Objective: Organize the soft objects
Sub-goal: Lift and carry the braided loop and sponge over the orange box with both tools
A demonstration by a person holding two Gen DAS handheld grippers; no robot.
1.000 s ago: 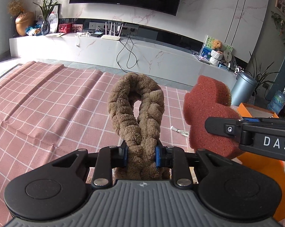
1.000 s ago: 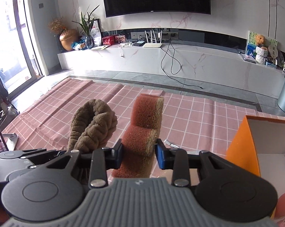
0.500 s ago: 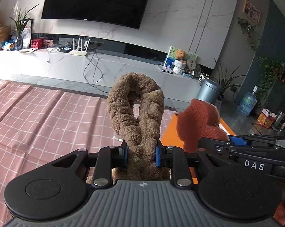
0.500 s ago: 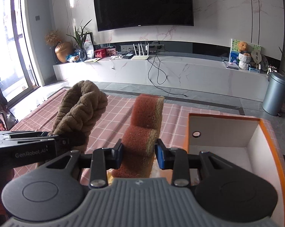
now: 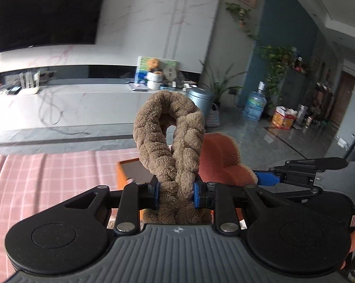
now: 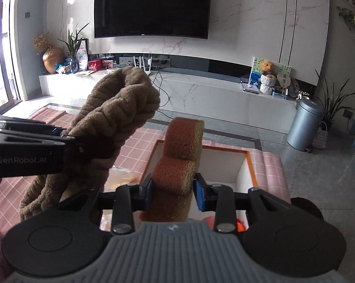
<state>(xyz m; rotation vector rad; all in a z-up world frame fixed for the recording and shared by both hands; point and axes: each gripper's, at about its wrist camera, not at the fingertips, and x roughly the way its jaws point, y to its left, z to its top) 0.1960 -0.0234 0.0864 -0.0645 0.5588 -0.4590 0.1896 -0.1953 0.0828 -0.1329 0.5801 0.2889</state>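
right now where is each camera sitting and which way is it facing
Left wrist: on the left gripper, looking along its fingers at the clamped brown braided plush, room corner behind; a fingertip shows lower right.
Right wrist: on the right gripper, facing the TV wall over the orange box, gripping the red sponge.
Both show plush, sponge and each other's gripper.

Daylight pours in from the window [image 6: 2, 47] at the left of the right wrist view, blown out to white. The television [image 6: 151, 7] on the wall reads flat black. The left wrist view is dimmer and motion-blurred around its television [image 5: 43, 11]. Both views bend strongly at the edges, with dark corners.
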